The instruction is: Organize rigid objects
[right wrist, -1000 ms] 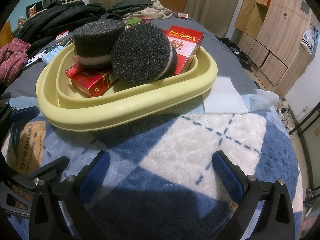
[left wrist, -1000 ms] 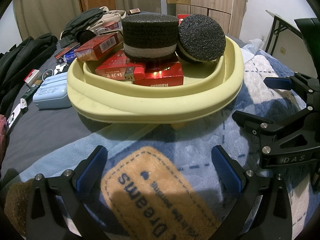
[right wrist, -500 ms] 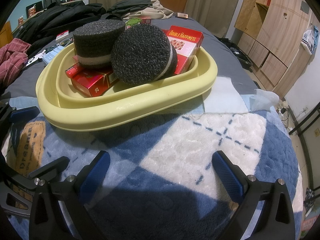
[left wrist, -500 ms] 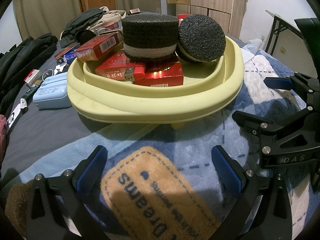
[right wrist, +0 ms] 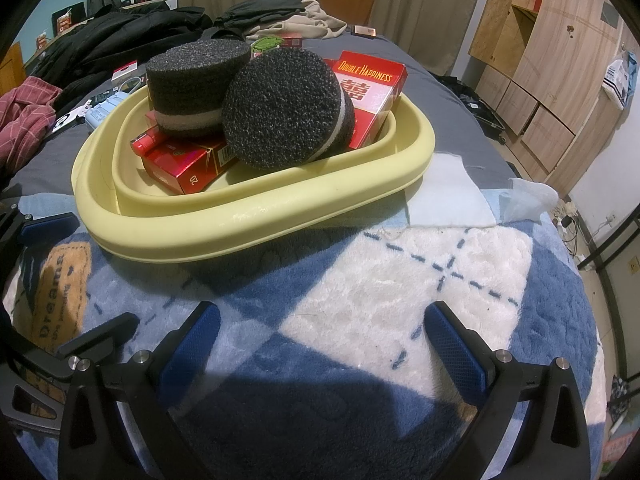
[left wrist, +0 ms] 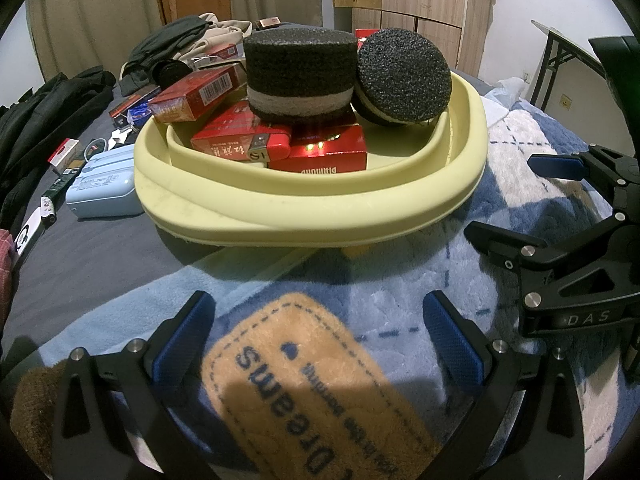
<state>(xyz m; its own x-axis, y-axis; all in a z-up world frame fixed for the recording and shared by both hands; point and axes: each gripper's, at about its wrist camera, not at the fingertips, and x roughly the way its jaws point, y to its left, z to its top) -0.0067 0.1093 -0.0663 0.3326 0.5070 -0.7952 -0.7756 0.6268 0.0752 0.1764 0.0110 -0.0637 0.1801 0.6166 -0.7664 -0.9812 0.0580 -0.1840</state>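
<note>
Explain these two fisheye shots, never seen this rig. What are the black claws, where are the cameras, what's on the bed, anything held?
There is no robot arm: a person carries a two-finger gripper in each hand, and each gripper has a fisheye camera looking forward along its fingers. One picture is from the left gripper, the other from the right gripper. The black claws with blue pads at the bottom of each are that gripper's own fingers. Both are open and hold nothing. In the left view, the right gripper also shows at the right edge.

They hover over a blue and white plush blanket on a bed. Ahead sits a pale yellow tray holding red cartons and two black foam discs, one flat, one leaning on edge. Left of the tray lie a light blue case and small clutter.
</note>
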